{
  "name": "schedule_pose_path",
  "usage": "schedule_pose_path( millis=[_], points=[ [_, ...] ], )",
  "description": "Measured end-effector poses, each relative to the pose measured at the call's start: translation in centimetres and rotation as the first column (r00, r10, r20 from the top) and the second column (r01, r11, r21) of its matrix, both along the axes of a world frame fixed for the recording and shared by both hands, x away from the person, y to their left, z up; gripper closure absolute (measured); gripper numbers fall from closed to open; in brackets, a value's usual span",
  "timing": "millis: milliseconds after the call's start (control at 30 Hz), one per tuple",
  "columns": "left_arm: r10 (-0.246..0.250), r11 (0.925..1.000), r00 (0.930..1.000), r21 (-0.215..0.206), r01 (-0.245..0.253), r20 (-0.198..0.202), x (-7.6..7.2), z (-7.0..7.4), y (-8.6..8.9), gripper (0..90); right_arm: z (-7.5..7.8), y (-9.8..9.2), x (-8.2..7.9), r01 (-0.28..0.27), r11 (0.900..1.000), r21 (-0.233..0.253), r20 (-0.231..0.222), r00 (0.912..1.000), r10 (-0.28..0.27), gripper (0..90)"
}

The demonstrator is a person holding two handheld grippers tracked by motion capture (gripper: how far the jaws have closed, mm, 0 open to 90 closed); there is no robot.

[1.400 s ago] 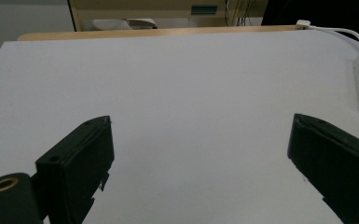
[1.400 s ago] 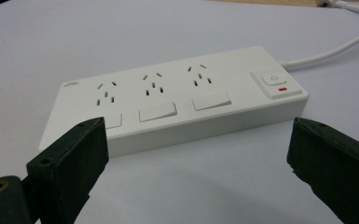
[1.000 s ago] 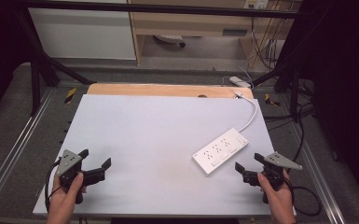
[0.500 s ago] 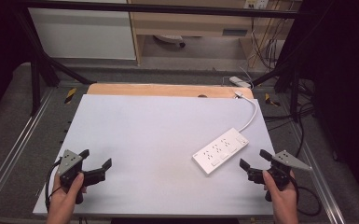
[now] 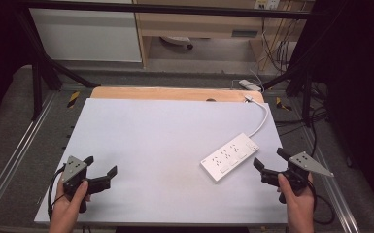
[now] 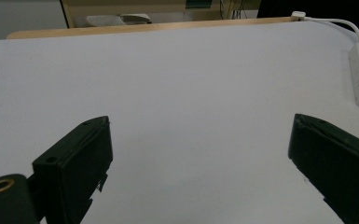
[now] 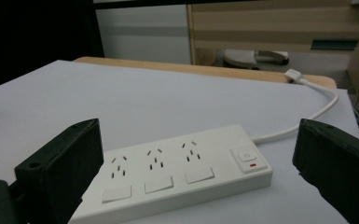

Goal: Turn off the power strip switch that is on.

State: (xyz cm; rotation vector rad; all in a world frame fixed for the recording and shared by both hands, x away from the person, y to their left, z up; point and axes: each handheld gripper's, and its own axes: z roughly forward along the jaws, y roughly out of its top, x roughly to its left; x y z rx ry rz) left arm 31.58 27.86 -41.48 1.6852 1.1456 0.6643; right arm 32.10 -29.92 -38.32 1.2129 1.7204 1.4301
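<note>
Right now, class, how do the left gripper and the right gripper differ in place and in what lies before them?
The left gripper sits at the table's near left corner; the right gripper sits at its near right edge. The left gripper faces bare tabletop; the right gripper faces the power strip, close by but apart. Both are hand-held with jaws open and empty.

The white rectangular plastic power strip (image 5: 230, 156) lies aslant as the one obstacle on the pale grey table top (image 5: 150, 141). Left of the strip the surface lies open right across. Beyond the strip, its white cable (image 5: 261, 121) curves to the far edge, barring passage there.
</note>
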Motion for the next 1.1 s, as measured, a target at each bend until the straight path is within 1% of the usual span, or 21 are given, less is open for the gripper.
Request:
schedule_pose_path(
  millis=[167,233,300,533,700,733,800,867,933,967,1100],
  points=[
    [-0.012,0.9999,0.9999,0.004,0.012,-0.004,0.0,0.0,-0.2,6.5,0.9,0.4,-0.1,-0.001,1.0,0.004,0.02,0.9998,0.001,2.1],
    [-0.014,0.9999,0.9999,0.002,0.014,-0.003,0.0,0.0,-0.2,6.4,1.2,0.7,0.0,0.02,1.0,-0.009,0.032,0.9993,-0.02,2.4],
    [-0.016,0.9999,0.9999,0.002,0.016,-0.003,0.0,0.0,-0.2,6.5,1.3,0.8,0.1,0.027,1.0,-0.015,0.034,0.9991,-0.026,2.6],
    [-0.02,0.9998,0.9998,0.005,0.02,-0.003,0.0,0.0,-0.2,6.5,2.2,2.0,0.8,-0.01,1.0,-0.027,0.036,0.9993,0.011,2.6],
    [-0.021,0.9998,0.9998,0.004,0.021,-0.003,0.0,0.0,-0.2,6.5,2.3,2.7,1.1,-0.026,0.999,-0.034,0.036,0.999,0.027,2.9],
    [-0.025,0.9997,0.9997,0.006,0.025,-0.003,0.0,0.0,-0.3,6.5,2.3,3.1,1.2,-0.036,0.998,-0.043,0.033,0.9988,0.038,2.9],
    [-0.032,0.9994,0.9995,0.014,0.032,-0.001,0.1,-0.1,-0.5,6.5,2.2,3.3,1.3,-0.04,0.998,-0.049,0.03,0.9987,0.042,2.9],
    [-0.041,0.999,0.9992,0.018,0.041,-0.002,0.1,-0.1,-0.7,6.5,2.3,3.8,1.5,-0.047,0.998,-0.046,0.024,0.9985,0.048,3.1],
    [-0.047,0.9986,0.9989,0.023,0.047,-0.004,0.0,-0.1,-0.8,6.5,2.3,3.9,1.5,-0.05,0.997,-0.051,0.025,0.9984,0.051,3.3],
    [-0.047,0.9986,0.9989,0.023,0.047,-0.004,0.0,-0.1,-0.8,6.5,2.4,4.2,1.7,-0.054,0.997,-0.058,0.018,0.9983,0.055,3.7],
    [-0.043,0.9989,0.9991,0.021,0.043,-0.004,0.0,-0.1,-0.7,6.4,2.6,4.7,2.1,-0.069,0.996,-0.059,0.013,0.9975,0.07,5.0]
  ],
)
